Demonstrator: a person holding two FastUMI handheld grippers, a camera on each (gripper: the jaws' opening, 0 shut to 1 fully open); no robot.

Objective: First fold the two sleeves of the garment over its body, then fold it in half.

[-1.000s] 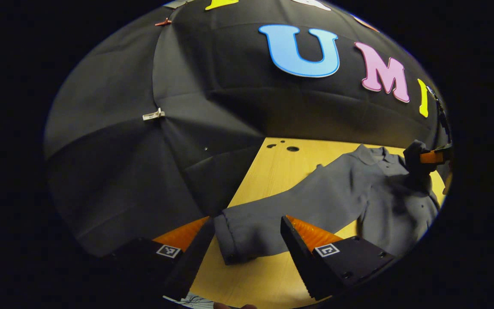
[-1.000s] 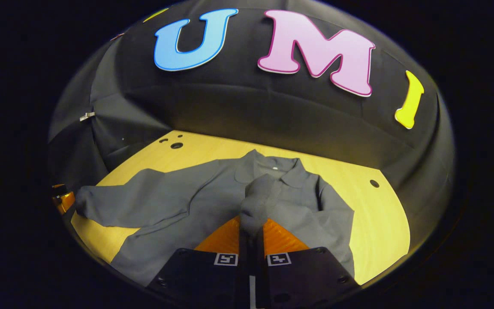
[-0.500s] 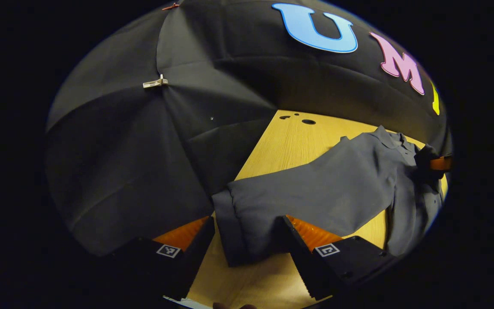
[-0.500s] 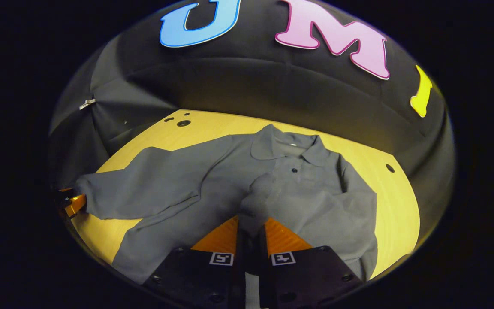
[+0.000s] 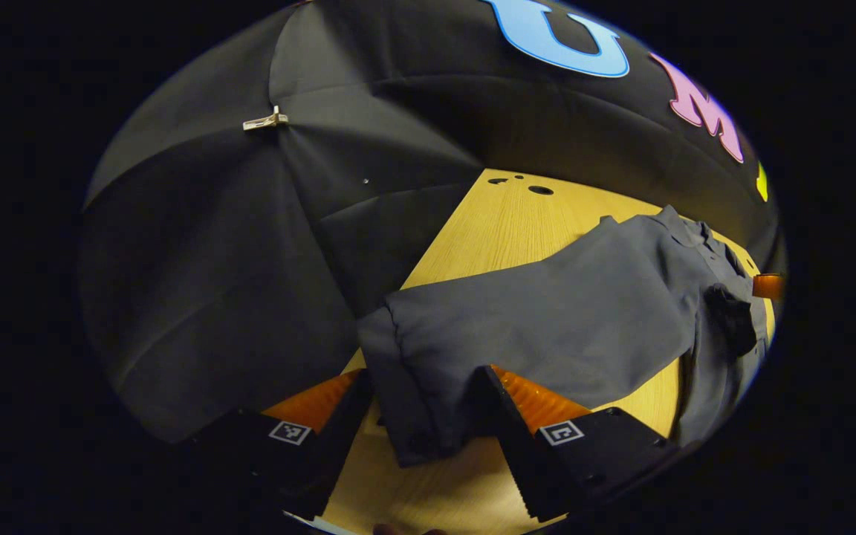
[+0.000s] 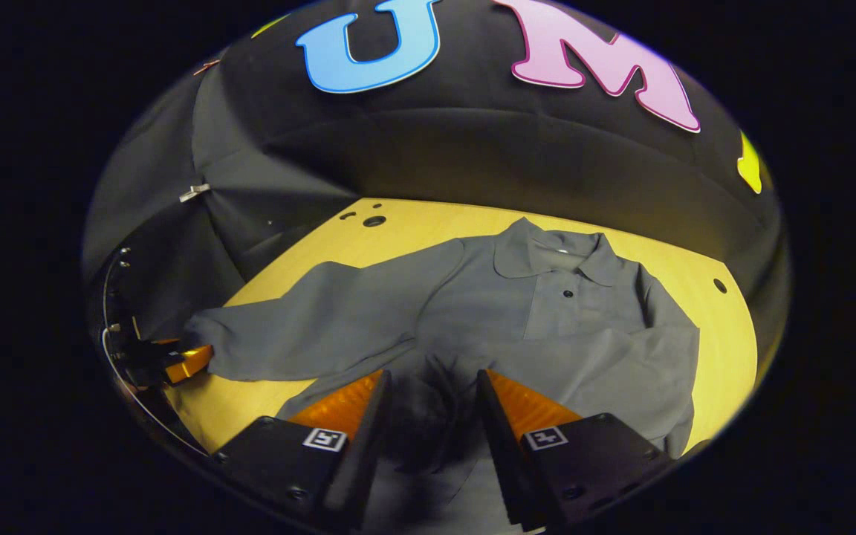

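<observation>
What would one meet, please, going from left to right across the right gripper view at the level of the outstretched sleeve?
The left gripper → the grey shirt's outstretched sleeve → the folded-over sleeve → the bare yellow wooden table.

there was one grey collared long-sleeved shirt (image 6: 547,327) with two sleeves, one yellow wooden tabletop (image 6: 725,349), two grippers and one small metal clip (image 5: 264,121) at upper left.

The shirt (image 6: 517,327) is plain grey, collar and sleeves alike, with a small dark button (image 6: 568,294) on its placket. The table (image 5: 502,230) is pale yellow wood with fine grain and dark round holes (image 5: 540,190). The wall (image 5: 212,245) is black cloth.
</observation>
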